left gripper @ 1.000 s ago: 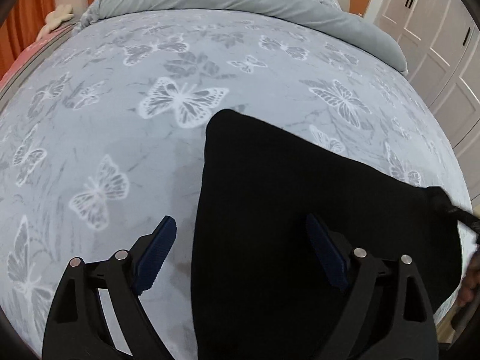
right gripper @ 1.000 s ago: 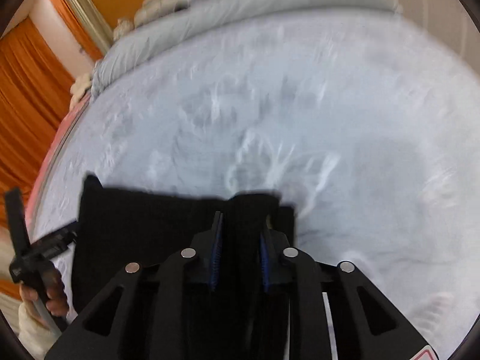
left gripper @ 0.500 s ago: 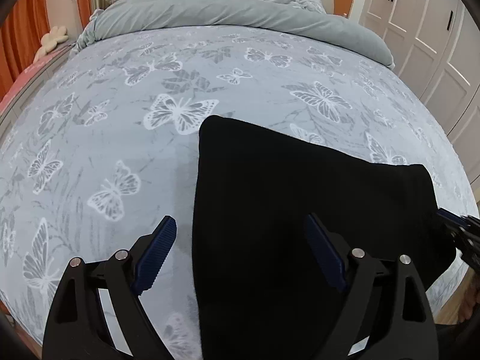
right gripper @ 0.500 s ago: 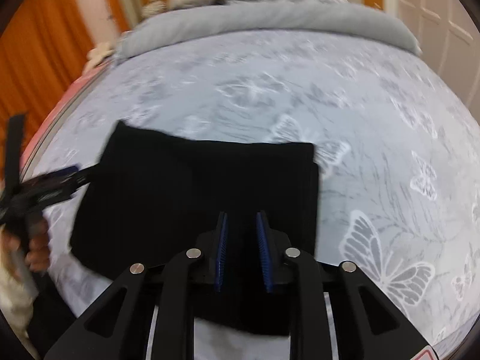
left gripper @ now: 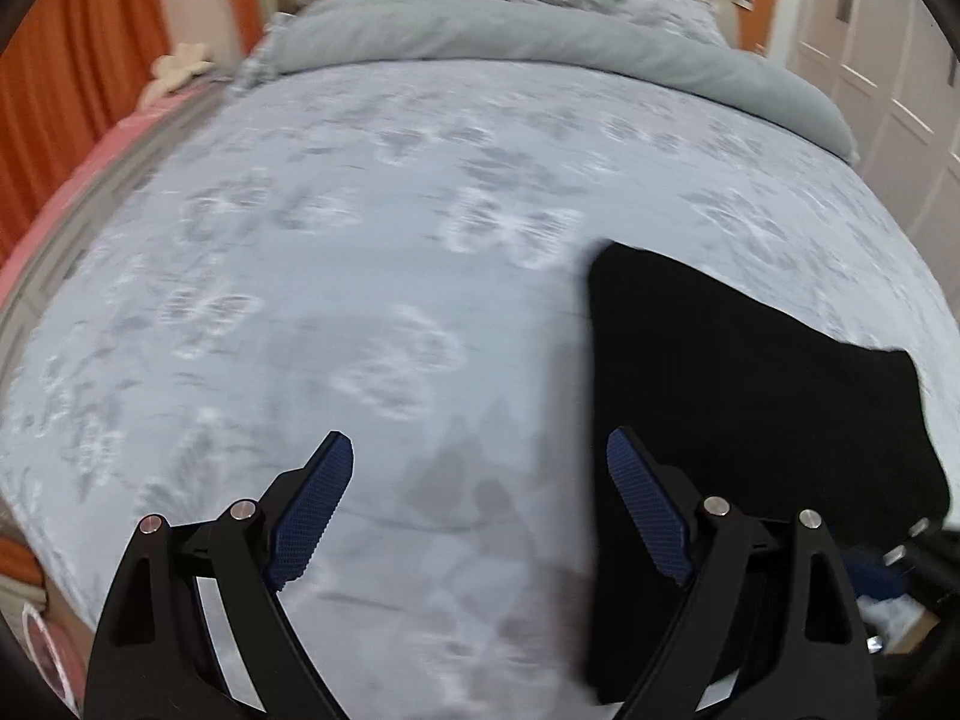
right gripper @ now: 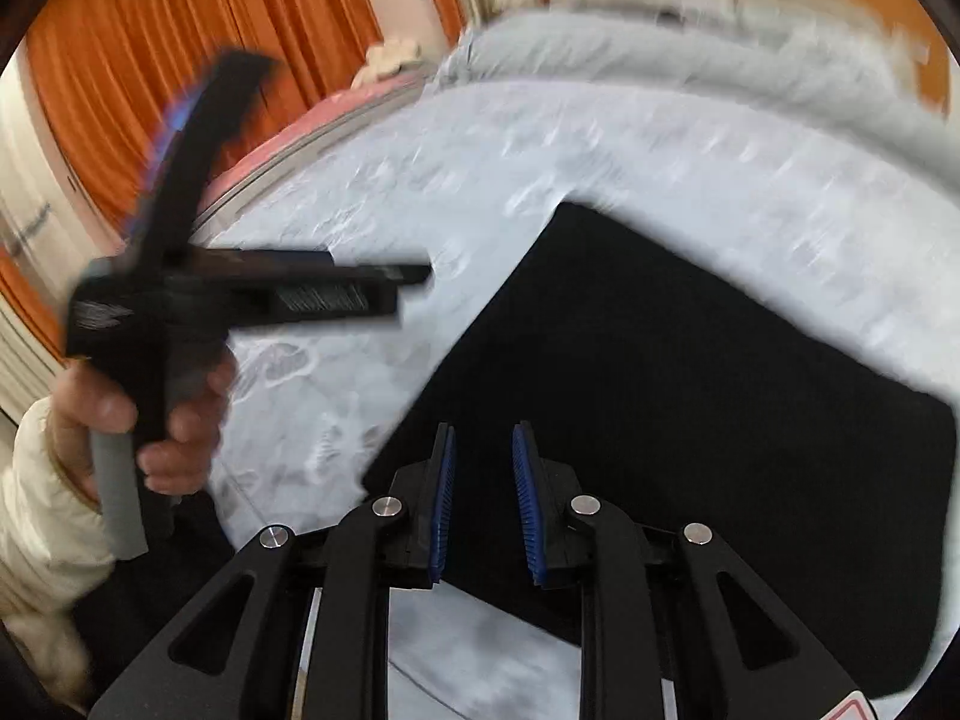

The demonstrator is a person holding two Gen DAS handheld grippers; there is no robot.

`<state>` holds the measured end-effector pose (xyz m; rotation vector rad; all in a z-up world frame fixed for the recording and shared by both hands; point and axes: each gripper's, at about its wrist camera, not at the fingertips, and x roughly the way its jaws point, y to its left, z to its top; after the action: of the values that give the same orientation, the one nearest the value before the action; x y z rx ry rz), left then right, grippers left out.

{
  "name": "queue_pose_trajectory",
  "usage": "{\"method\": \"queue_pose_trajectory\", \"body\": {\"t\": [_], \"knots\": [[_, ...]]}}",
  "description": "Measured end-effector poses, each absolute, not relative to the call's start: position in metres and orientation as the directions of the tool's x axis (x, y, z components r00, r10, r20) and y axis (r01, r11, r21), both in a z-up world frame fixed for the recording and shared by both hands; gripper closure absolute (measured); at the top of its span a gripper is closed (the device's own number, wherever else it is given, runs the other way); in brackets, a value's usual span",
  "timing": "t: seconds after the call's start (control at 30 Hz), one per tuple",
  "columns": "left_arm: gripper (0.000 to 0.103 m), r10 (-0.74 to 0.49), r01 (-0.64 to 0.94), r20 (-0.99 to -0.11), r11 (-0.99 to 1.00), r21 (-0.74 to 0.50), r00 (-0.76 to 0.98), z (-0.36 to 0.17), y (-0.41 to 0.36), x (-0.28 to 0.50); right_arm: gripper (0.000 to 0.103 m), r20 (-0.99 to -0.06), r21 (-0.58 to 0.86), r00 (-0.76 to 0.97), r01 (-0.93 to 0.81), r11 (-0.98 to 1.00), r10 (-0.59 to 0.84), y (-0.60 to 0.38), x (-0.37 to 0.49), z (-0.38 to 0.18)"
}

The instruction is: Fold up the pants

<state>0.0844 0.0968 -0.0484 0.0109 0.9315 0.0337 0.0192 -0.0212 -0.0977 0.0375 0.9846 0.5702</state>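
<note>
The black pants [left gripper: 750,420] lie folded into a flat, roughly rectangular packet on the butterfly-print bedspread [left gripper: 360,240], near the foot edge of the bed. From here, the packet could be disturbed if a hand-held gripper were dragged across it: a fingertip catching the top layer would pull the fold open or skew its edges, and a tug toward the near edge could slide it off the bed.

The left hand-held gripper [left gripper: 480,480] is spread wide and empty; the pants lie just beside it on its right, under its right finger. The right hand-held gripper [right gripper: 483,480] is held narrow but not pressed together, with nothing seen between its pads; the pants lie directly beyond and beneath it, whether touched cannot be told.
</note>
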Motion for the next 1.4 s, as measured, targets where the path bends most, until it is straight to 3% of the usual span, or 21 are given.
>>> {"method": "queue_pose_trajectory", "body": {"t": [0.07, 0.13, 0.2, 0.23, 0.33, 0.43, 0.47, 0.53, 0.57, 0.63, 0.67, 0.7, 0.77, 0.93, 1.07, 1.13, 1.2, 1.4], "knots": [[0.018, 0.061, -0.045, -0.788, 0.998, 0.042, 0.612, -0.046, 0.108, 0.081, 0.082, -0.846, 0.244, 0.34, -0.437, 0.866, 0.41, 0.004, 0.023, -0.135], [0.018, 0.079, -0.046, -0.782, 0.997, 0.064, 0.618, -0.045, 0.117, 0.077, 0.083, -0.845, 0.128, 0.395, -0.505, 0.853, 0.361, 0.019, 0.012, -0.125], [0.018, 0.058, -0.026, -0.785, 0.998, 0.053, 0.616, -0.045, 0.121, 0.073, 0.092, -0.823, 0.149, 0.398, -0.537, 0.83, 0.405, 0.01, 0.013, -0.101], [0.018, 0.042, -0.02, -0.787, 0.999, 0.037, 0.616, -0.044, 0.123, 0.071, 0.092, -0.802, 0.165, 0.425, -0.518, 0.839, 0.42, -0.002, 0.017, -0.093], [0.018, 0.006, 0.004, -0.786, 1.0, 0.01, 0.618, -0.041, 0.12, 0.068, 0.086, -0.754, 0.137, 0.582, -0.313, 0.94, 0.304, -0.072, 0.04, -0.067], [0.017, 0.003, 0.043, -0.779, 0.998, 0.038, 0.627, -0.04, 0.1, 0.068, 0.086, -0.797, 0.115, 0.591, -0.057, 0.992, 0.126, -0.161, 0.08, -0.088], [0.017, 0.003, 0.052, -0.778, 0.998, 0.046, 0.628, -0.041, 0.093, 0.069, 0.103, -0.832, 0.102, 0.55, 0.019, 0.995, 0.075, -0.187, 0.092, -0.104], [0.017, -0.001, 0.072, -0.782, 0.996, 0.057, 0.623, -0.044, 0.077, 0.07, 0.103, -0.799, 0.341, 0.557, 0.114, 0.933, 0.224, -0.234, 0.093, -0.112], [0.017, -0.011, 0.084, -0.787, 0.995, 0.052, 0.617, -0.046, 0.069, 0.071, 0.103, -0.788, 0.387, 0.571, 0.166, 0.907, 0.231, -0.243, 0.084, -0.105], [0.017, -0.016, 0.093, -0.794, 0.994, 0.051, 0.607, -0.05, 0.059, 0.073, 0.078, -0.78, 0.329, 0.606, 0.183, 0.926, 0.158, -0.246, 0.066, -0.087], [0.017, -0.026, 0.107, -0.801, 0.993, 0.048, 0.598, -0.053, 0.053, 0.074, 0.038, -0.776, 0.265, 0.622, 0.177, 0.948, 0.101, -0.244, 0.053, -0.077], [0.016, -0.035, 0.118, -0.806, 0.992, 0.044, 0.59, -0.055, 0.048, 0.074, 0.016, -0.772, 0.228, 0.632, 0.171, 0.958, 0.07, -0.243, 0.043, -0.072], [0.011, -0.044, 0.132, -0.816, 0.99, 0.04, 0.576, -0.06, 0.042, 0.075, 0.016, -0.771, 0.214, 0.632, 0.147, 0.966, 0.074, -0.25, 0.023, -0.069], [0.01, -0.081, 0.159, -0.864, 0.987, -0.001, 0.497, -0.084, 0.033, 0.079, 0.016, -0.828, 0.346, 0.506, 0.118, 0.931, 0.244, -0.267, 0.009, -0.11], [0.008, -0.254, 0.133, -0.893, 0.966, -0.22, 0.371, -0.105, 0.042, 0.086, 0.016, -0.824, 0.441, 0.442, 0.11, 0.891, 0.354, -0.26, 0.002, -0.138], [0.005, -0.388, 0.038, -0.876, 0.918, -0.394, 0.285, -0.121, 0.059, 0.09, 0.016, -0.814, 0.454, 0.456, 0.111, 0.884, 0.361, -0.259, 0.0, -0.139], [0.005, -0.456, 0.013, -0.85, 0.883, -0.469, 0.263, -0.125, 0.068, 0.092, 0.015, -0.805, 0.476, 0.456, 0.114, 0.872, 0.38, -0.261, 0.001, -0.141], [0.005, -0.433, 0.014, -0.856, 0.894, -0.448, 0.283, -0.13, 0.059, 0.093, 0.015, -0.786, 0.507, 0.468, 0.114, 0.854, 0.404, -0.259, 0.009, -0.147]]}}
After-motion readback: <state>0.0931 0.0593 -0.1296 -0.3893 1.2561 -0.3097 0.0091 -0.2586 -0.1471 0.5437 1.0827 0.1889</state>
